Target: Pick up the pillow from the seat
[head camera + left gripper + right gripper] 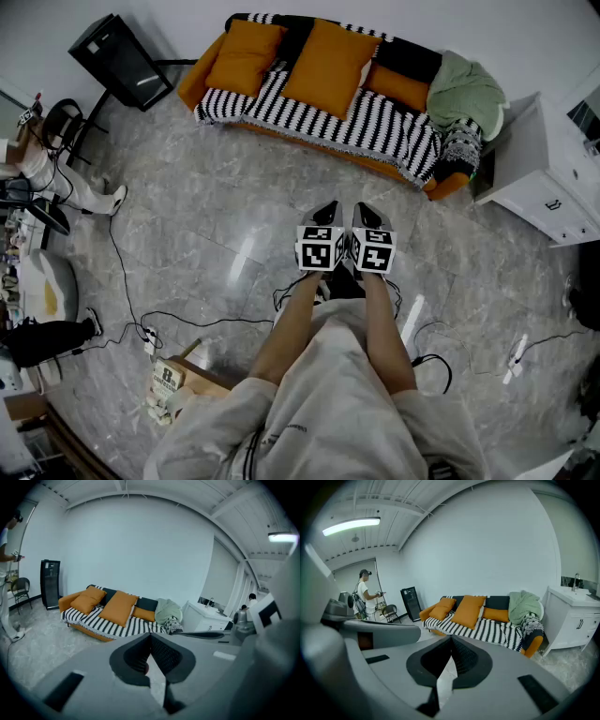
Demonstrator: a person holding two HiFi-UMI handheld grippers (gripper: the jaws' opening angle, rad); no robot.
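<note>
Three orange pillows lie on the striped sofa (pixel 375 127): a large one (pixel 330 67) in the middle, a smaller one (pixel 246 56) at its left end and a third (pixel 398 87) against the back. My left gripper (pixel 327 207) and right gripper (pixel 365 209) are held side by side over the floor, well short of the sofa and pointing at it. Both are shut with nothing between the tips. The left gripper view shows the large pillow (pixel 118 607) beyond the closed left gripper (pixel 151 637). In the right gripper view that pillow (pixel 468 611) stands past the closed right gripper (pixel 451 640).
A green blanket (pixel 466 89) is heaped on the sofa's right end. A white cabinet (pixel 548 178) stands right of the sofa, a black unit (pixel 122 61) to its left. Cables (pixel 187 323) trail over the marble floor, near a cardboard box (pixel 173 380). Far left stands a person (pixel 365 597).
</note>
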